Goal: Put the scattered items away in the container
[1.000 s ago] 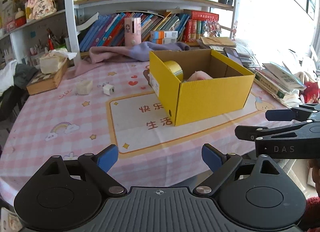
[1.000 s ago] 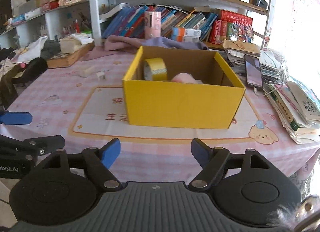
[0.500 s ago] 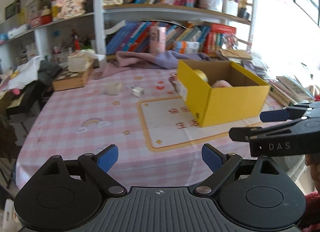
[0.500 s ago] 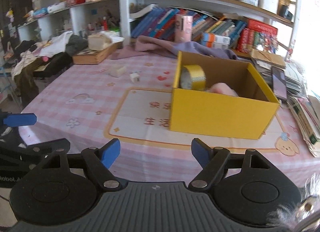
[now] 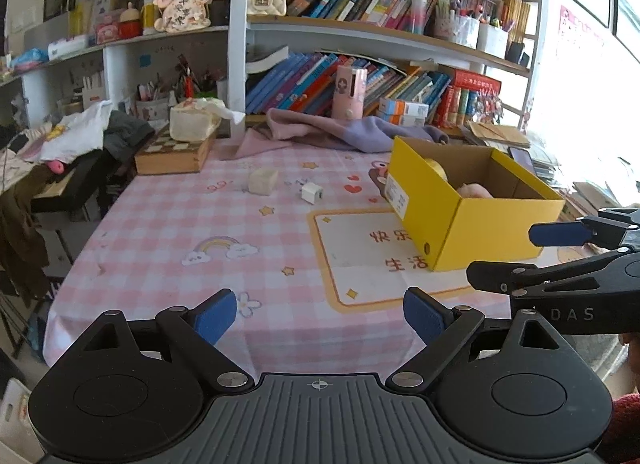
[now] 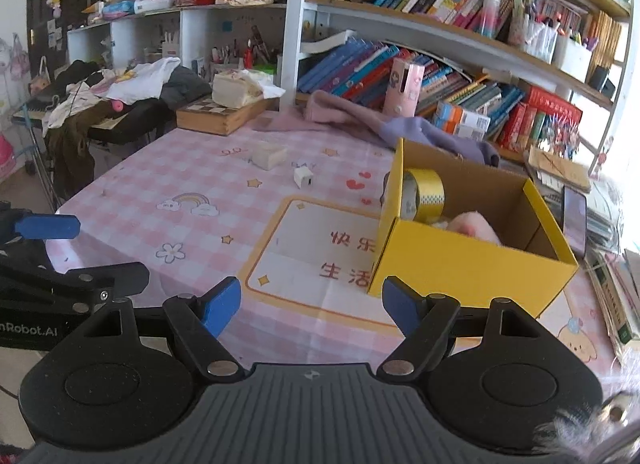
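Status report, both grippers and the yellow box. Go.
Left gripper open, empty. Right gripper open, empty. Tape roll in yellow box; white charger and cream block on table. Path unobstructed.

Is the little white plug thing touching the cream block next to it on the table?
Apart. In the right wrist view, pink checked tablecloth shows plainly between the white plug and the cream block.

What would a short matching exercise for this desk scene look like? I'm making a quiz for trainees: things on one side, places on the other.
Things:
1. tape roll
2. white charger plug
3. tissue pack
4. phone

Places:
A. atop the wooden chessboard box
B. inside the yellow box
C. on books right of the box
D. loose on the checked tablecloth

Pairs: 1-B, 2-D, 3-A, 4-C
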A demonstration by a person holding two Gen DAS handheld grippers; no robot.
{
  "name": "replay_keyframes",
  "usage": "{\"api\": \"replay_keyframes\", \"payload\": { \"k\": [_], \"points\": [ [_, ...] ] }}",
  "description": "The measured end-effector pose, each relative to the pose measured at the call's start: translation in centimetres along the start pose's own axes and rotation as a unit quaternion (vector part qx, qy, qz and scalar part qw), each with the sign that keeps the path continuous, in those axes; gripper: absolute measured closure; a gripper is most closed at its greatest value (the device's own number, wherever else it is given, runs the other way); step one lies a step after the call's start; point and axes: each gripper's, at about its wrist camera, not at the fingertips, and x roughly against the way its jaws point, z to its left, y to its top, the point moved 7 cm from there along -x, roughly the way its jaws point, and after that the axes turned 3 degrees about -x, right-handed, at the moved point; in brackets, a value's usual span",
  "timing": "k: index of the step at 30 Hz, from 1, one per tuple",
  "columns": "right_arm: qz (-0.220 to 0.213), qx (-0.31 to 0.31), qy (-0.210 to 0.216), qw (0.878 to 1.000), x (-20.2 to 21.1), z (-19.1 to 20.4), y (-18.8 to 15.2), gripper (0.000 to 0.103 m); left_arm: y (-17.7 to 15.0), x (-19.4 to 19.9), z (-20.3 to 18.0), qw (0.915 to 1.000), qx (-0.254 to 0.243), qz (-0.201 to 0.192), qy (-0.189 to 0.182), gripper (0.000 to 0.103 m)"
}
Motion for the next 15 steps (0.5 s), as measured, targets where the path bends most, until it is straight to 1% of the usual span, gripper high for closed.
{"api": "replay_keyframes", "payload": {
  "k": [7,12,15],
  "points": [
    [0.015,0.003,0.023,1.0,-2.8,0.9,0.3,0.029,0.3,-1.5,1.6,0.9997,0.003,0.01,0.022,0.01],
    [0.021,0.01,0.032,0.999,-5.8,1.2,1.4,0.03,1.1,-3.9,2.6,0.9996,0.001,0.016,0.023,0.01],
    [0.032,0.005,0.038,0.999,-8.1,1.2,2.5,0.03,2.3,-5.7,3.3,0.9994,-0.009,0.023,0.026,0.01]
  ]
}}
